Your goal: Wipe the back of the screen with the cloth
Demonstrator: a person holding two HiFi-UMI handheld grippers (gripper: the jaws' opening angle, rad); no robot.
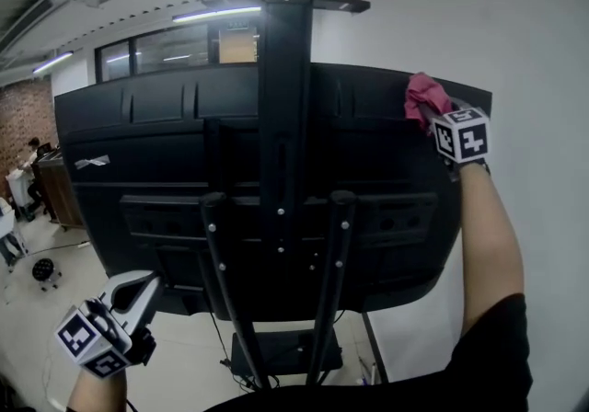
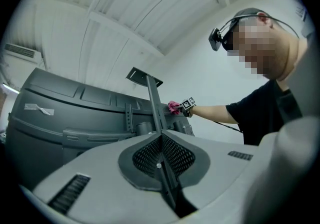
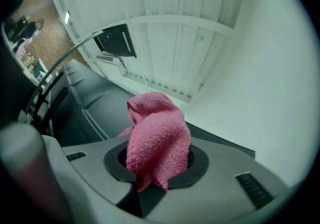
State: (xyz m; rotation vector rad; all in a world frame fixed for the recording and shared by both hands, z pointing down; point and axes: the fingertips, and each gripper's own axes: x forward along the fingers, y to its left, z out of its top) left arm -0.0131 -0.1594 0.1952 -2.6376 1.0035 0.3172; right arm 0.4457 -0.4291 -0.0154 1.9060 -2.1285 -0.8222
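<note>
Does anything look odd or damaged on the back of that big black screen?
Only a small pale strip of tape, stuck slightly askew on the back of the screen, toward its left edge in the head view; it looks like a leftover scrap. Nothing else appears cracked or loose. The pink cloth is at the upper right corner.

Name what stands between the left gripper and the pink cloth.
Head view: the stand's upright column and two slanted struts cross the screen between them.

Nothing legible anywhere — the left marker cube (image 1: 90, 338) and right marker cube (image 1: 461, 138) show only black-and-white squares.
</note>
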